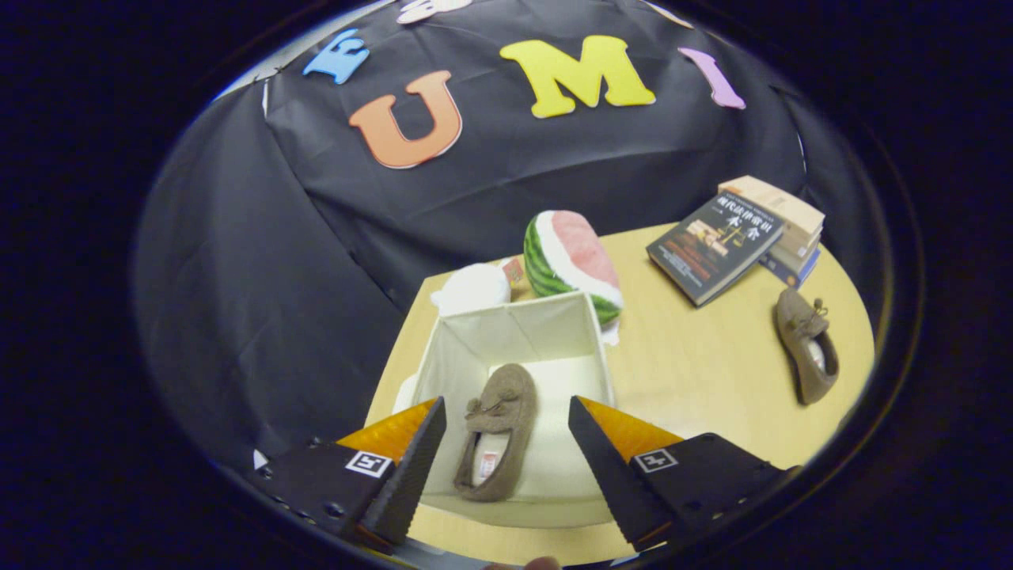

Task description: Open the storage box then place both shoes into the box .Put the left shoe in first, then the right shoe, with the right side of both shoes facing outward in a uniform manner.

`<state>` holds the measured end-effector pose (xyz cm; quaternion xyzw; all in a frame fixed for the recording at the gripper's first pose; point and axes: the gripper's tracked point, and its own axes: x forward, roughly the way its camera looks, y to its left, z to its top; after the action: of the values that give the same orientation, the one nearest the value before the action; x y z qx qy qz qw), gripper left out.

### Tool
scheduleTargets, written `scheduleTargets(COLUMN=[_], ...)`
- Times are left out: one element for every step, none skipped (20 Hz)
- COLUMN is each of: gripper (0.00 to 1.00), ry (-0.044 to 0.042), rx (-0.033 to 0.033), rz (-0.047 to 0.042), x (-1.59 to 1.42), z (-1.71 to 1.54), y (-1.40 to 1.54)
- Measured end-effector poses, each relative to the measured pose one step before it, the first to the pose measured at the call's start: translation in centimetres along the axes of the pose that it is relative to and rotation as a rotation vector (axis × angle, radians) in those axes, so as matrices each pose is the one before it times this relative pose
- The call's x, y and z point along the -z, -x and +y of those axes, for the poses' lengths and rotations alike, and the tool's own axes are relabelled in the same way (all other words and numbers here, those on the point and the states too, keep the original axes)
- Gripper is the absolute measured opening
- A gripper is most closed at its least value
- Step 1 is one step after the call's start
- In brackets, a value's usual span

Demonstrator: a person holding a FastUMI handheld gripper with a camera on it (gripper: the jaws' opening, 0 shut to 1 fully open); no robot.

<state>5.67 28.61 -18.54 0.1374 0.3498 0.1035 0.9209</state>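
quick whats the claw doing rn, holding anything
Claw: open and holding nothing; its fingers stand apart over the open box, either side of the brown shoe lying inside it.

One fisheye camera riding the tongs (pixel 506 455), looking forward and steeply down along the spread fingers, close above the open storage box (pixel 554 332), bench (pixel 696 372) beyond, black cloth booth wall (pixel 277 261) at the back
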Motion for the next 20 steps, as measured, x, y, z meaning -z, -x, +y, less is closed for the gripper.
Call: scheduleTargets(gripper=[0.95, 0.95, 0.95, 0.95, 0.95, 0.95, 0.95, 0.95, 0.95, 0.95, 0.96, 0.96, 0.96, 0.96, 0.96, 0.96, 0.96, 0.96, 0.96, 0.96], ry=[0.0157, 0.01675, 0.01646, 0.0136, 0.01422, 0.01587, 0.01106, 0.00923, 0.00741, 0.00595, 0.00654, 0.00229, 0.00617, 0.00151, 0.00186, -0.0029, -0.00118, -0.00397, -0.00448, -0.00505], rx=[0.00414, 0.00653, 0.00731, 0.00828, 0.01079, 0.01465, 0.01651, 0.02054, 0.01955, 0.01907, 0.01642, 0.0169, 0.019, 0.01556, 0.01691, 0.01596, 0.01545, 0.02055, 0.01474, 0.01154], rz=[-0.02703, -0.02946, -0.02618, -0.02368, -0.02356, -0.02503, -0.01855, -0.01902, -0.01482, -0.00941, -0.00782, -0.00512, -0.00664, 0.00054, 0.00023, 0.00518, 0.0017, 0.00666, 0.00803, 0.01318], x=[-0.796, -1.015, -1.214, -0.758, -0.708, -0.824, -0.477, -0.606, -0.299, -0.196, 0.025, -0.064, -0.014, 0.126, 0.257, 0.281, 0.413, 0.44, 0.417, 0.526], z=[-0.696, -1.006, -1.258, -1.167, -1.351, -1.831, -1.588, -2.19, -1.861, -1.753, -1.675, -2.058, -2.175, -1.867, -2.152, -1.966, -1.822, -2.122, -1.609, -1.462], y=[0.999, 1.136, 0.916, 0.858, 0.873, 0.969, 0.665, 0.81, 0.611, 0.601, 0.555, 0.518, 0.348, 0.173, 0.167, 0.048, -0.095, -0.166, -0.267, -0.42])
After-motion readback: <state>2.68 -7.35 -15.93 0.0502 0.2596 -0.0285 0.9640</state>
